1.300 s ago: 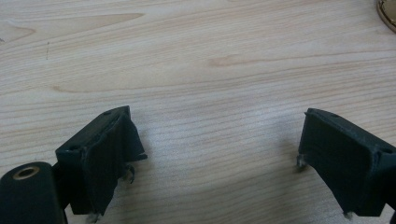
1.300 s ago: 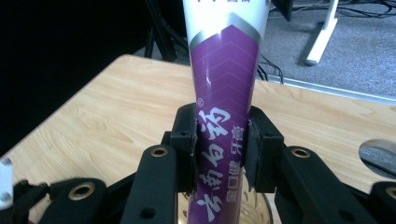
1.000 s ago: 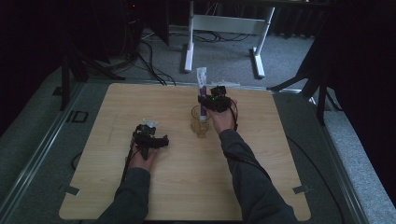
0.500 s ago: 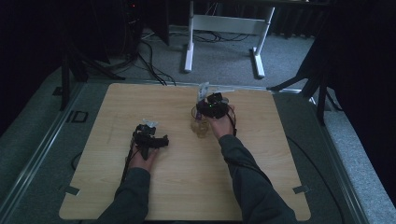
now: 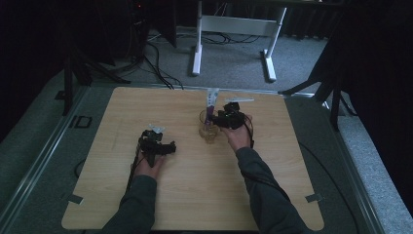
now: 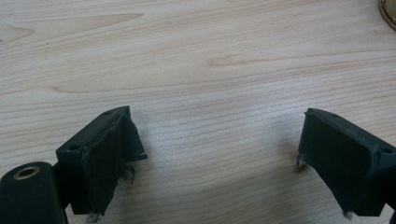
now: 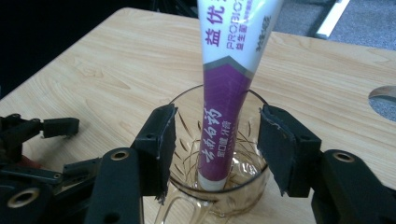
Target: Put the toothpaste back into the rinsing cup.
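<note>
Covering most of the high view, the pale, wood-grained desk (image 5: 195, 195) with rounded corners sits on grey carpeted floor (image 5: 44, 146) inside a dim room, where black stands and loose cables crowd the far left and a white metal frame on two feet (image 5: 234, 29) stands beyond the far edge. Small strips of tape mark the desk's near corners. Near the desk's middle stands a clear, cut-pattern glass cup (image 7: 219, 186), and a purple-and-white squeeze tube (image 7: 224, 126) stands in it cap-down, leaning against the rim with its flat white end up. The right claw (image 7: 215, 149) sits low over the cup with its jaws wide, one pad on each side of the tube and neither touching it; they have just been opening, with the tube between them. The left claw (image 6: 210, 158) rests well apart on bare wood toward the person's left, its jaws spread wide with nothing between them.
</note>
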A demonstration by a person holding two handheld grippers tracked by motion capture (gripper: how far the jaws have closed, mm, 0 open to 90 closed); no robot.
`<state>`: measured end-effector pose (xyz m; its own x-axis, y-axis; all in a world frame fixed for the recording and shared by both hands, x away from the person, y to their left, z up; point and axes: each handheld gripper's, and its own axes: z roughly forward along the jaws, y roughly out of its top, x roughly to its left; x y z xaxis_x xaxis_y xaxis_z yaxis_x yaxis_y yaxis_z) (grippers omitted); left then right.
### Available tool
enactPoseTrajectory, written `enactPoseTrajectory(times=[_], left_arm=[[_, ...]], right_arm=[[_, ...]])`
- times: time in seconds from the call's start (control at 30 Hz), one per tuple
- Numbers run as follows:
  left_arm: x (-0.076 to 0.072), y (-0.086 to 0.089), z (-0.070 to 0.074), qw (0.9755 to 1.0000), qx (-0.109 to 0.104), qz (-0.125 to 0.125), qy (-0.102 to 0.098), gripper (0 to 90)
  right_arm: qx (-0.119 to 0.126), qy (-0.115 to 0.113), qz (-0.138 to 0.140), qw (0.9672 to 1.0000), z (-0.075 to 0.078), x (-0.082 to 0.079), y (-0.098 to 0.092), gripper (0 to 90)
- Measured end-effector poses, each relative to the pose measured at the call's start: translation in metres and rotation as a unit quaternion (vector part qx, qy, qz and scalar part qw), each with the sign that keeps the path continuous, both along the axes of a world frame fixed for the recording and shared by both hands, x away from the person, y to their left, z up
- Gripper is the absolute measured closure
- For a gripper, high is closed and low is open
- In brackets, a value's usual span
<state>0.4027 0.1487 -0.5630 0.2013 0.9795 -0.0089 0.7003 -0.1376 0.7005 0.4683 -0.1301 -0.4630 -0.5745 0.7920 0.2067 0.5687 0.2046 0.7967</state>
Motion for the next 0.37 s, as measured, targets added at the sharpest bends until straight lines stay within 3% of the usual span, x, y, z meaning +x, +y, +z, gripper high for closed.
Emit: enactPoseTrajectory(times=[0.37], left_arm=[[0.000,0.000,0.000,1.0000,0.000,0.000,-0.001,10.3]], right_arm=[[0.022,-0.007,-0.013,0.9997,0.005,-0.011,-0.024,46.0]])
